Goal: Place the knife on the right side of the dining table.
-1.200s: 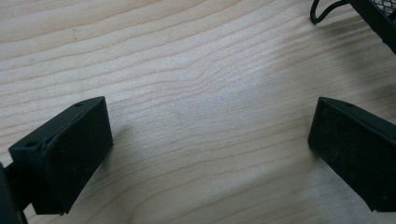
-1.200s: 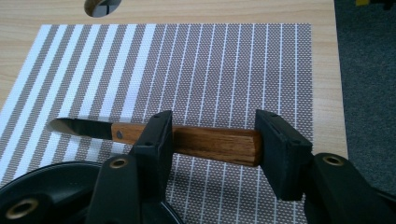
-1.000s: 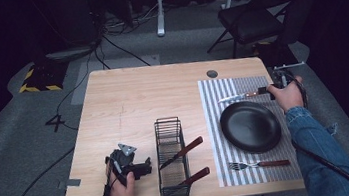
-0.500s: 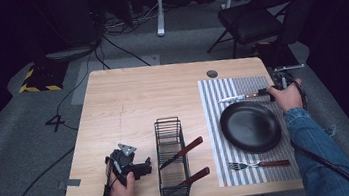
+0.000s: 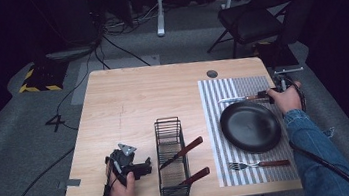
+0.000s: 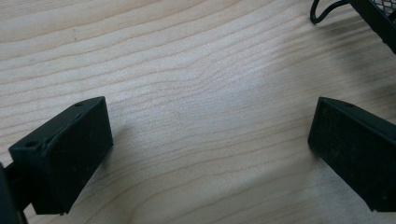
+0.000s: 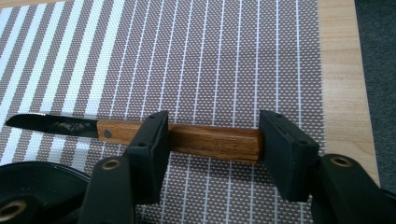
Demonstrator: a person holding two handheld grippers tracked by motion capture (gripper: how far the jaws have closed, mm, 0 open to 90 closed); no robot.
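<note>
The wooden-handled knife (image 7: 140, 132) lies flat on the striped placemat (image 7: 224, 56), just beyond the black plate (image 5: 249, 126), blade pointing away from the mat's outer edge. The right gripper (image 7: 212, 144) straddles its handle; the jaws have just been opening and stand apart, the handle between them but not visibly squeezed. The knife looks light and rigid, with a smooth varnished handle that may slip; mid-handle is the safest hold. The left gripper (image 6: 210, 140) rests open over bare table (image 6: 196, 70).

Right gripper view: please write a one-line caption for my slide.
Right gripper open astride the wooden-handled knife, which lies on the striped placemat beside the black plate.
</note>
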